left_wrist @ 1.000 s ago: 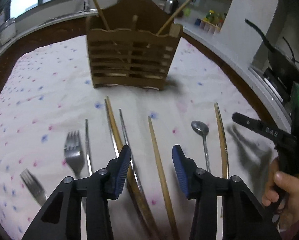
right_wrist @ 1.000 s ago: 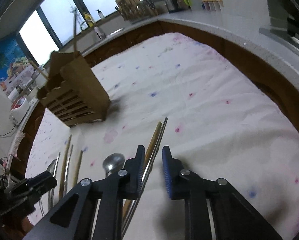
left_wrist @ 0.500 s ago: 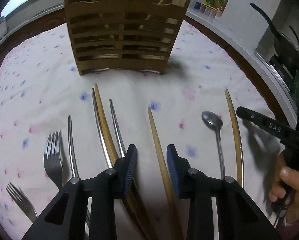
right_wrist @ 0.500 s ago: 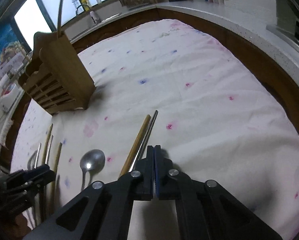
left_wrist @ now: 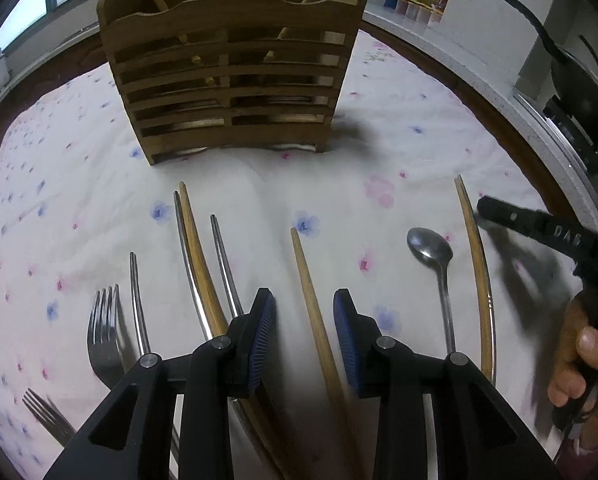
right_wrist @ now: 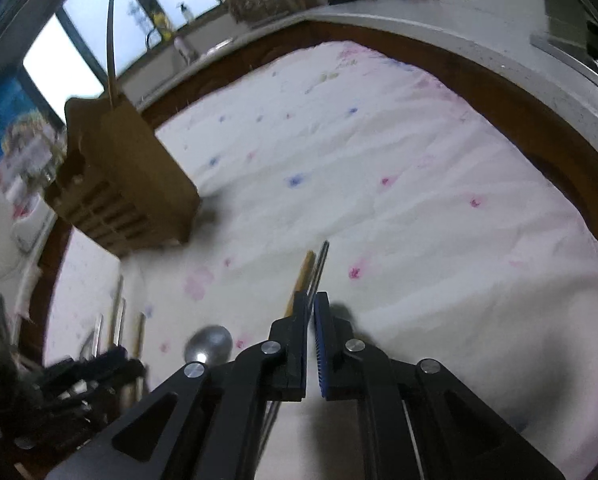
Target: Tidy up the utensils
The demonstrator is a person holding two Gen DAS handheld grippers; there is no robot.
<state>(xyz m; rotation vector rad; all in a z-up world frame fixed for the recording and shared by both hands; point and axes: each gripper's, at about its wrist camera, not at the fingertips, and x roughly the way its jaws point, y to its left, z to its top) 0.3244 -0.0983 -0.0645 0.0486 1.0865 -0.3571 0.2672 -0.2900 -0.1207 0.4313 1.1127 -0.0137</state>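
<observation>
A slatted wooden utensil holder (left_wrist: 235, 76) stands on the flowered cloth with chopsticks in it; it also shows in the right wrist view (right_wrist: 127, 188). Several utensils lie in a row before it: forks (left_wrist: 105, 328), metal and wooden chopsticks (left_wrist: 197, 256), a single wooden chopstick (left_wrist: 313, 312), a spoon (left_wrist: 433, 252) and a wood-and-metal chopstick pair (left_wrist: 477, 264). My left gripper (left_wrist: 304, 338) is open, straddling the single wooden chopstick. My right gripper (right_wrist: 311, 320) is shut on the metal chopstick (right_wrist: 318, 266) of the pair, with the wooden one (right_wrist: 301, 276) just left of its fingers.
The flowered cloth (right_wrist: 399, 208) covers a round wooden table. A grey counter (left_wrist: 479, 68) with a black wok and jars curves behind on the right. The right-hand gripper and the hand holding it (left_wrist: 579, 344) show at the right of the left wrist view.
My right gripper closed from open onto the metal chopstick. My left gripper moved forward toward the holder, narrowed, then opened wider around the wooden chopstick.
</observation>
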